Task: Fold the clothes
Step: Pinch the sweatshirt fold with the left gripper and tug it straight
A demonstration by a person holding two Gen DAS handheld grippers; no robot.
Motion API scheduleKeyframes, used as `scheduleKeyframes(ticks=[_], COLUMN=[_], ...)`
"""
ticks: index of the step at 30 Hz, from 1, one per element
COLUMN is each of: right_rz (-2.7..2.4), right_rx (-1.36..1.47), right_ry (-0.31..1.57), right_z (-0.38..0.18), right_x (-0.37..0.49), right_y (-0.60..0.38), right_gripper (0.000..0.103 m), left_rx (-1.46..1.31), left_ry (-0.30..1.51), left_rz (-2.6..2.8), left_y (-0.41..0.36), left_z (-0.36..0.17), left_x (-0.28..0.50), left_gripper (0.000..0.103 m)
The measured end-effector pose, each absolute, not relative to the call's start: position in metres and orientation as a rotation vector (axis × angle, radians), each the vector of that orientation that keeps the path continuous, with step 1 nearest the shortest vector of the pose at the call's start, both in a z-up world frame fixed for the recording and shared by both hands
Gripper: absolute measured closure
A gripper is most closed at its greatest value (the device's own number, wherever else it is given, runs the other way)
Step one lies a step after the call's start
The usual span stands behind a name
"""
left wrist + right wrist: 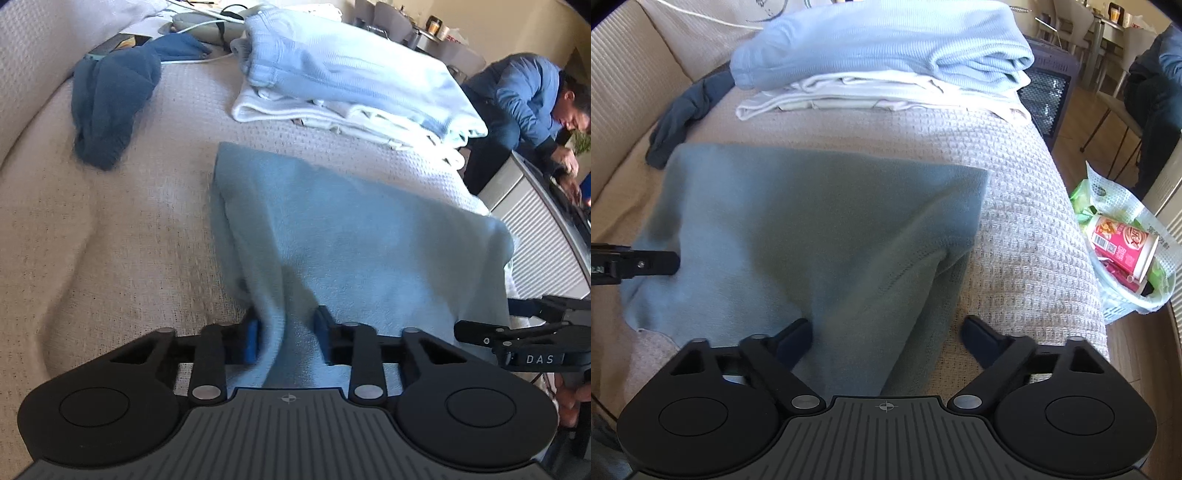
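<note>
1. My left gripper [287, 338] pinches the near edge of the teal cloth [351, 236]; the blue pads [252, 341] have fabric bunched between them, so I keep that grip firm and level.
2. The cloth lies ahead of my jaws on the sofa cover [1015, 221] (already doubled, I judge), before the folded stack [886, 66].
3. My right gripper [886, 332] stands spread around the near hem; it should close on the edge only.

bare bedcover [110, 229] lies open left of the towel [351, 229]; folded pile [343, 81] blocks beyond.
</note>
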State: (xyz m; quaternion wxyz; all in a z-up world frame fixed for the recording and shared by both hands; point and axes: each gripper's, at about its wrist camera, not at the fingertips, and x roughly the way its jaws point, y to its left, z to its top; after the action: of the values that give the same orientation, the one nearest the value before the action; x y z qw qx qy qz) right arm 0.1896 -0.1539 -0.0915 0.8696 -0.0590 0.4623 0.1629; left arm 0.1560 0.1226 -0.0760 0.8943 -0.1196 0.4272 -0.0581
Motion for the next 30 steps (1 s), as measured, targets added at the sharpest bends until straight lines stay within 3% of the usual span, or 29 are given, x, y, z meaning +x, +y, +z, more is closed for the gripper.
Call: scheduleKeyframes(ticks=[1,3,5,8,13,14,16,17,18,23,30], right_rz=[0.342,0.340,0.328,0.306,0.286,0.282,0.277,0.276,0.280,0.289,0.275], right_rx=[-0.109,-0.047,0.029,0.124,0.090,0.083,0.062,0.050,0.043,-0.006,-0.032], right_ry=[0.965,0.963,0.957,0.948,0.966,0.969,0.975,0.978,0.980,0.972,0.985], right_z=[-0.089,-0.083,-0.078,-0.073,-0.076,-0.077,-0.078,-0.079,-0.079,-0.081,-0.093], right_x=[0.189,0.188,0.188,0.189,0.190,0.190,0.190,0.190,0.190,0.187,0.193], right_y=[-0.155,-0.160,-0.169,-0.182,-0.178,-0.177,-0.175,-0.173,-0.172,-0.166,-0.162], right_gripper=[0.031,0.067,0.078,0.083,0.082,0.080,0.075,0.065,0.053,0.020,0.017], left_rx=[-0.247,-0.268,-0.287,-0.287,-0.275,-0.278,-0.290,-0.295,-0.298,-0.301,-0.288], left_ry=[0.876,0.847,0.803,0.755,0.837,0.849,0.866,0.875,0.882,0.912,0.907], left_rz=[-0.119,-0.126,-0.150,-0.190,-0.175,-0.165,-0.148,-0.141,-0.132,-0.121,-0.141], left_y=[0.123,0.127,0.130,0.130,0.126,0.126,0.129,0.130,0.131,0.132,0.124], left_z=[-0.073,-0.066,-0.053,-0.042,-0.057,-0.060,-0.063,-0.065,-0.066,-0.073,-0.093], left_x=[0.155,0.152,0.148,0.143,0.150,0.152,0.154,0.155,0.156,0.157,0.162], left_gripper=[0.088,0.089,0.090,0.092,0.092,0.091,0.071,0.056,0.053,0.034,0.035])
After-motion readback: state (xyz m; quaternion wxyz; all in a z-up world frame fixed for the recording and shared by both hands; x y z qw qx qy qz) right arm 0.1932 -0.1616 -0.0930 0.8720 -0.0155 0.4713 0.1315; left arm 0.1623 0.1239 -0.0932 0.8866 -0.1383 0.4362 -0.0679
